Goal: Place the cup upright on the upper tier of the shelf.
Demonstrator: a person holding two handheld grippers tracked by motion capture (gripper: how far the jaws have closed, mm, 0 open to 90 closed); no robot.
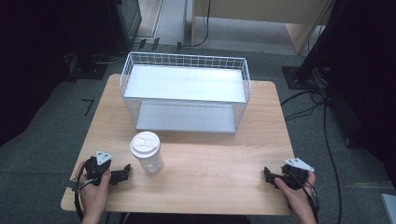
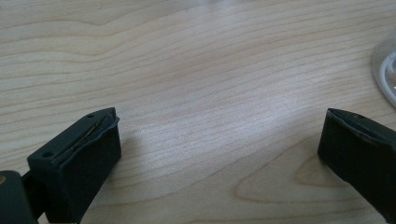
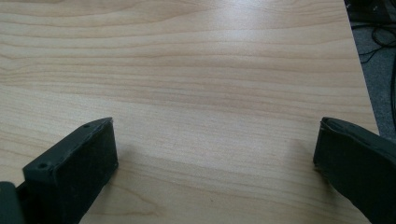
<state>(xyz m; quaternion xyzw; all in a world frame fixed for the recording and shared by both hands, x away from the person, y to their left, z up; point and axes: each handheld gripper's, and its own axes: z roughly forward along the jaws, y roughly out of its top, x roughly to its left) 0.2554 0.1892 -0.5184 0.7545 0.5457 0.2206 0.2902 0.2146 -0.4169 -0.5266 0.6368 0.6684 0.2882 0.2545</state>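
A clear plastic cup [image 1: 147, 154] with a white lid stands upright on the wooden table [image 1: 210, 158], left of centre. Just left of the cup, my left gripper [image 1: 125, 171] rests near the table's front-left corner, held by a hand. In the left gripper view this gripper [image 2: 219, 140] is open over bare wood, and the cup's base [image 2: 385, 70] shows at the right edge. My right gripper [image 1: 268, 176] rests near the front-right corner, held by the other hand. In the right gripper view it [image 3: 215, 140] is open with nothing between its jaws.
A white two-tier wire rack [image 1: 184, 93] stands at the back middle of the table, its shelves bare. Cables [image 1: 317, 107] run over the grey floor to the right. Dark equipment stands at the back left and right.
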